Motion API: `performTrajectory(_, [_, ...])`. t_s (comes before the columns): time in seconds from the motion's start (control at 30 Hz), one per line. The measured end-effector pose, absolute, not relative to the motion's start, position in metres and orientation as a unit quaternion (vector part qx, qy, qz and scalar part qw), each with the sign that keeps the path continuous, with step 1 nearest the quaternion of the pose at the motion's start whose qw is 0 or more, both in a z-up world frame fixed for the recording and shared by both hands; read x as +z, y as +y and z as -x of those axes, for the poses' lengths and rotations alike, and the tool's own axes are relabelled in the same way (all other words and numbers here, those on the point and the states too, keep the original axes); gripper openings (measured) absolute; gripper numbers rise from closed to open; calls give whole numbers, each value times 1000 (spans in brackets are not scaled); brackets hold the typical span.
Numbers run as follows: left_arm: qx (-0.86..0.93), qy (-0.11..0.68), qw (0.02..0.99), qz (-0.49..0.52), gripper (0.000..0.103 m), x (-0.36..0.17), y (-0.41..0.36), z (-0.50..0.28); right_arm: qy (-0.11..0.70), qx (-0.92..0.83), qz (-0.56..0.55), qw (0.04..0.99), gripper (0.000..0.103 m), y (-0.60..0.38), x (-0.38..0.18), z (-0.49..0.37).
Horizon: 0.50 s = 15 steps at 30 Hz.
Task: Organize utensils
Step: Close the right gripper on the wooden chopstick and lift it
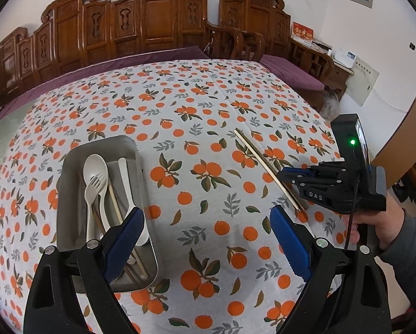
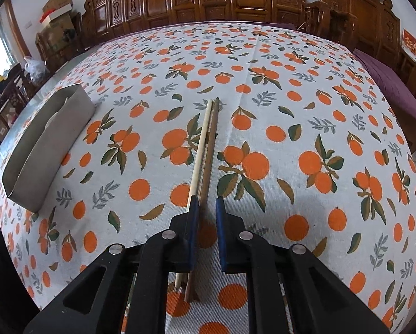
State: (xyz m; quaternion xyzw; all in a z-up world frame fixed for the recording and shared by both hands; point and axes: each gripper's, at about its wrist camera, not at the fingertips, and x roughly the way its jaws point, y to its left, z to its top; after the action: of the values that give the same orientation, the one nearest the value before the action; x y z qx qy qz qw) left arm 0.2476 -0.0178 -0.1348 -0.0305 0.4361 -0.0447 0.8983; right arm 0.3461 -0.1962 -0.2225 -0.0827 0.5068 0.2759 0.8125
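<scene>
The right tool (image 2: 207,203) is low over the desk (image 2: 291,105) with its blue pads straddling the near ends of a pair of chopsticks (image 2: 205,150), one pale and one dark. There is a narrow gap between the pads: the pale stick lies against the left pad, while daylight shows between the dark stick and the right pad, so the jaws look partly closed and not yet clamped. The sticks lie side by side, running away toward the far edge, which lets a single pinch take both at once.

The left tool (image 1: 208,239) is spread wide and holds nothing, hovering over the near-left part of the desk, its left pad above the near end of the metal tray (image 1: 68,167). It is probably placed there to steady or mark the destination. The tray already holds a pale spoon (image 1: 95,167), a fork (image 1: 95,186) and more chopsticks, all lengthwise, so the last pair would most likely be laid in the same direction.
</scene>
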Motion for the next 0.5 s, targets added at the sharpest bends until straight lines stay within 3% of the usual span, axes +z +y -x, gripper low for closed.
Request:
performTrajectory(0.13, [-39,437,898,30,88,-137,-19,-251,500,268,103,817,13,-190,-223,-344])
performTrajectory(0.2, [-39,437,898,33,88,-139,-19,-253,500,264,101,819,6,-193,-223,-344])
performTrajectory(0.5, [-51,432,900,24,88,-134,-39,-261,487,253,54,834,6,-235,-199,-323])
